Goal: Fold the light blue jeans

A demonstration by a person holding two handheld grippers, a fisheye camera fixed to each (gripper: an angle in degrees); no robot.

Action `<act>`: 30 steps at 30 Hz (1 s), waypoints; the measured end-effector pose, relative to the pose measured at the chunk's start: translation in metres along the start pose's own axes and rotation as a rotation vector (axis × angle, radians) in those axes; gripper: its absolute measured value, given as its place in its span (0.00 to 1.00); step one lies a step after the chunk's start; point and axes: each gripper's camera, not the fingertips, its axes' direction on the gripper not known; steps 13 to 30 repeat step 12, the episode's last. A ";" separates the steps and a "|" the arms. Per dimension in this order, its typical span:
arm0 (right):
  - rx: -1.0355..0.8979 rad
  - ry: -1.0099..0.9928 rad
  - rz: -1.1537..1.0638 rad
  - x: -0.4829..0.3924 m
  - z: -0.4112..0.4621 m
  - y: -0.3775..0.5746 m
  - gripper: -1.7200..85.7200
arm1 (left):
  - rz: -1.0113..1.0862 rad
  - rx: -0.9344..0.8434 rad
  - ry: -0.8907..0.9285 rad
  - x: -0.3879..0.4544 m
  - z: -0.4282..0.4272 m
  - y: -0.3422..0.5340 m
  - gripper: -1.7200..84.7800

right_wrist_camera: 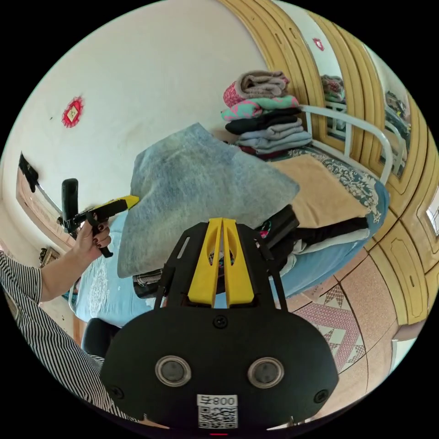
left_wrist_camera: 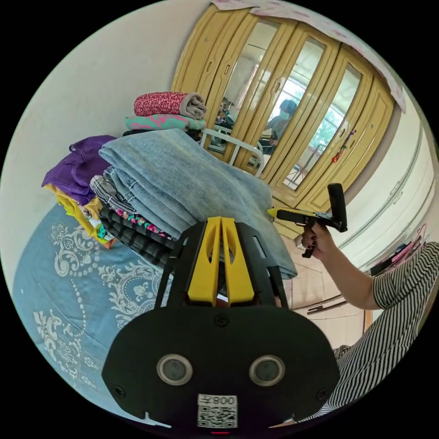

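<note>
Jeans first: the light blue pair was already folded up and sat on top of a pile of other clothes on my bed, which had a blue patterned bedspread on it. In the right gripper view the jeans looked like one broad flat slab, hanging over the edge of the pile under them.

My left gripper was just in front of the jeans, at the near edge, with its yellow jaws pressed together and only a thin slit between them. Nothing was pinched in there as far as I could see. In the right gripper view I could see my hand holding that left gripper, its yellow tip right at the side edge of the jeans; whether it was actually touching the denim I couldn't tell.

My right gripper had its jaws pressed together too, with nothing between them, sitting low in front of the jeans. From the left gripper view the right gripper had its tip just beside the far corner of the jeans, my hand wrapped round the handle.

Beyond the jeans, near the white bed rail, was a second stack of folded clothes with a rolled red patterned piece on top. A tan blanket lay flat between that stack and the jeans. The yellow wardrobe with mirror doors stood past all of it.
</note>
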 end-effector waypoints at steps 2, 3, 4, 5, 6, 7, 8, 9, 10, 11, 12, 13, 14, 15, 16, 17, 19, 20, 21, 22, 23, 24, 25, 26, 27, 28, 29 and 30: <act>0.105 0.037 0.004 0.019 -0.023 0.000 0.02 | -0.035 0.040 0.028 -0.011 -0.005 0.014 0.02; 0.131 0.054 0.015 0.027 -0.027 -0.001 0.02 | -0.060 0.067 0.038 -0.019 -0.009 0.026 0.02; 0.176 0.088 0.044 0.047 -0.033 -0.007 0.03 | -0.076 0.077 0.040 -0.024 -0.011 0.032 0.02; 0.201 0.109 0.066 0.069 -0.032 -0.018 0.03 | -0.118 0.089 0.039 -0.034 -0.014 0.047 0.02; 0.205 0.116 0.070 0.079 -0.029 -0.025 0.03 | -0.156 0.093 0.030 -0.043 -0.015 0.062 0.02; 0.197 0.133 0.062 0.098 -0.018 -0.043 0.04 | -0.173 0.092 0.023 -0.048 -0.016 0.071 0.02; 0.155 0.149 0.056 0.115 0.001 -0.067 0.05 | -0.208 0.082 0.001 -0.056 -0.016 0.087 0.02; 0.127 0.155 0.049 0.122 0.011 -0.080 0.06 | -0.251 0.064 -0.015 -0.065 -0.015 0.104 0.02; 0.073 0.170 0.027 0.133 0.034 -0.107 0.08 | -0.272 0.055 -0.016 -0.069 -0.014 0.112 0.02; 0.018 0.174 0.010 0.142 0.058 -0.135 0.09 | -0.308 0.036 -0.012 -0.077 -0.012 0.128 0.02; -0.006 0.172 -0.006 0.144 0.070 -0.149 0.09 | -0.349 0.017 -0.015 -0.085 -0.009 0.144 0.02; -0.006 0.172 -0.006 0.144 0.070 -0.149 0.09 | -0.349 0.017 -0.015 -0.085 -0.009 0.144 0.02; -0.006 0.172 -0.006 0.144 0.070 -0.149 0.09 | -0.349 0.017 -0.015 -0.085 -0.009 0.144 0.02; -0.006 0.172 -0.006 0.144 0.070 -0.149 0.09 | -0.349 0.017 -0.015 -0.085 -0.009 0.144 0.02; -0.006 0.172 -0.006 0.144 0.070 -0.149 0.09 | -0.349 0.017 -0.015 -0.085 -0.009 0.144 0.02; -0.006 0.172 -0.006 0.144 0.070 -0.149 0.09 | -0.349 0.017 -0.015 -0.085 -0.009 0.144 0.02; -0.006 0.172 -0.006 0.144 0.070 -0.149 0.09 | -0.349 0.017 -0.015 -0.085 -0.009 0.144 0.02; -0.006 0.172 -0.006 0.144 0.070 -0.149 0.09 | -0.349 0.017 -0.015 -0.085 -0.009 0.144 0.02; -0.006 0.172 -0.006 0.144 0.070 -0.149 0.09 | -0.349 0.017 -0.015 -0.085 -0.009 0.144 0.02; -0.006 0.172 -0.006 0.144 0.070 -0.149 0.09 | -0.349 0.017 -0.015 -0.085 -0.009 0.144 0.02; -0.006 0.172 -0.006 0.144 0.070 -0.149 0.09 | -0.349 0.017 -0.015 -0.085 -0.009 0.144 0.02; -0.006 0.172 -0.006 0.144 0.070 -0.149 0.09 | -0.349 0.017 -0.015 -0.085 -0.009 0.144 0.02; -0.006 0.172 -0.006 0.144 0.070 -0.149 0.09 | -0.349 0.017 -0.015 -0.085 -0.009 0.144 0.02; -0.006 0.172 -0.006 0.144 0.070 -0.149 0.09 | -0.349 0.017 -0.015 -0.085 -0.009 0.144 0.02; -0.006 0.172 -0.006 0.144 0.070 -0.149 0.09 | -0.349 0.017 -0.015 -0.085 -0.009 0.144 0.02; -0.006 0.172 -0.006 0.144 0.070 -0.149 0.09 | -0.349 0.017 -0.015 -0.085 -0.009 0.144 0.02; -0.006 0.172 -0.006 0.144 0.070 -0.149 0.09 | -0.349 0.017 -0.015 -0.085 -0.009 0.144 0.02; -0.006 0.172 -0.006 0.144 0.070 -0.149 0.09 | -0.349 0.017 -0.015 -0.085 -0.009 0.144 0.02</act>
